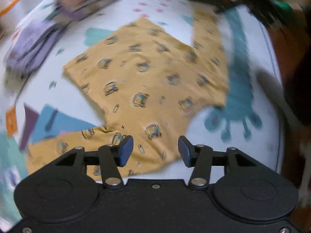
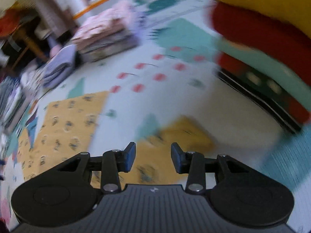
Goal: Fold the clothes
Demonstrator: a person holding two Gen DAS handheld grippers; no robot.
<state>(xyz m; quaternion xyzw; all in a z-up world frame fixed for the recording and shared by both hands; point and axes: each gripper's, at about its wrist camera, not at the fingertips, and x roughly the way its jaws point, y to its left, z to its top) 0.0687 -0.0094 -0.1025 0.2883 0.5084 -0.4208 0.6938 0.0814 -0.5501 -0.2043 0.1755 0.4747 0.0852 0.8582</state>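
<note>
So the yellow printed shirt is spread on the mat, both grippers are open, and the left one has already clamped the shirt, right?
Not quite. The left wrist view shows the left gripper open above the yellow printed shirt, gripping nothing. The rest holds: the shirt is spread on the mat, and the right gripper is open.

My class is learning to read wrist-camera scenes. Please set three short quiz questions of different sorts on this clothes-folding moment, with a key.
1. True or false: the left gripper is clamped on the yellow printed shirt.
2. Multiple choice: the shirt lies A) spread flat on the patterned sheet B) folded on a stack C) bunched in a basket.
3. Fill in: the right gripper is ___.

Key: 1 false; 2 A; 3 open.
</note>
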